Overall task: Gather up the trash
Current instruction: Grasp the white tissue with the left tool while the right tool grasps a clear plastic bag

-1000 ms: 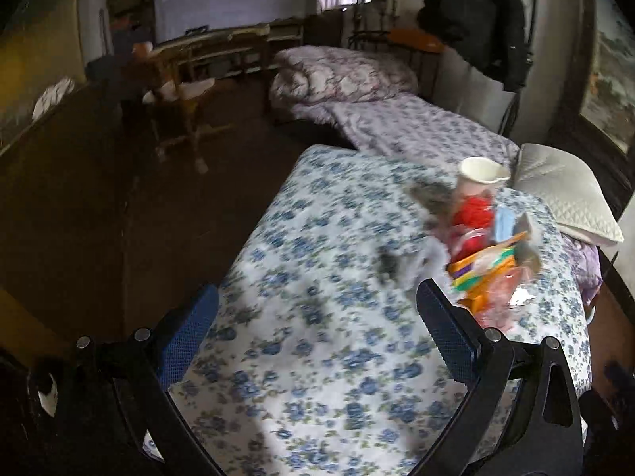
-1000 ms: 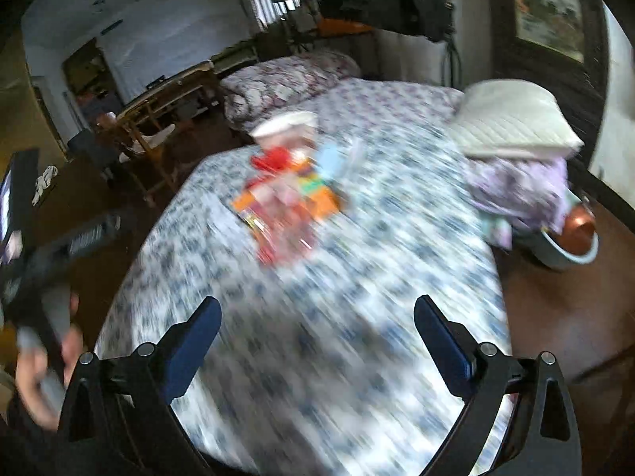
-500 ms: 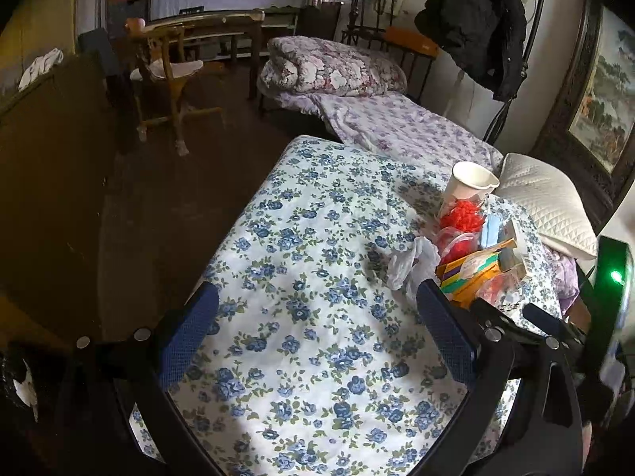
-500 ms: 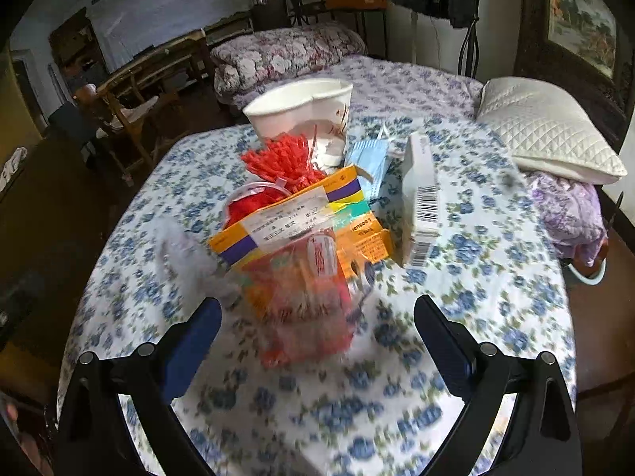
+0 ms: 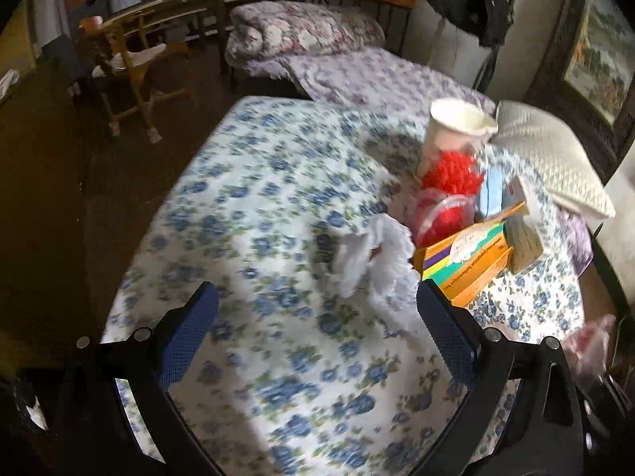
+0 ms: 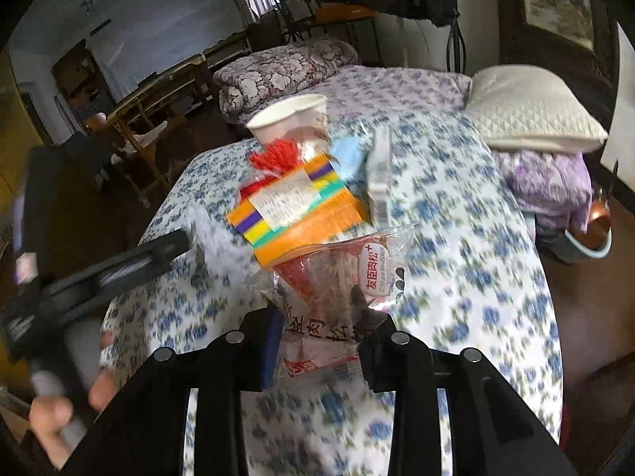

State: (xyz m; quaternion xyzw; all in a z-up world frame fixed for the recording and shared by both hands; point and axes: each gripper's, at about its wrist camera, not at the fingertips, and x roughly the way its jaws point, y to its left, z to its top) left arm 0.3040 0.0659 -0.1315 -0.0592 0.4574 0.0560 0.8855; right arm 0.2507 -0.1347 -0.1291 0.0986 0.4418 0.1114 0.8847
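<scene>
A pile of trash lies on the floral tablecloth point(image 5: 278, 182): a white paper cup point(image 5: 452, 131), red shredded string point(image 5: 452, 174), a striped orange box point(image 5: 464, 261), a white carton point(image 5: 524, 230) and a crumpled white plastic bag point(image 5: 377, 261). My left gripper point(image 5: 317, 329) is open just short of the white bag. My right gripper point(image 6: 321, 341) is shut on a clear snack wrapper point(image 6: 341, 281) with red print, held just in front of the orange box point(image 6: 293, 206). The cup point(image 6: 289, 119) stands behind the pile.
A white quilted pillow point(image 6: 532, 115) and purple bedding point(image 6: 551, 186) lie at the right of the table. A bed with a floral quilt point(image 5: 301, 31) stands behind. A wooden chair point(image 5: 131, 63) is on the dark floor at left. A basin point(image 6: 587, 234) sits on the floor at right.
My right gripper closed on the snack wrapper and pulled it off the pile. My left gripper moved in toward the white plastic bag.
</scene>
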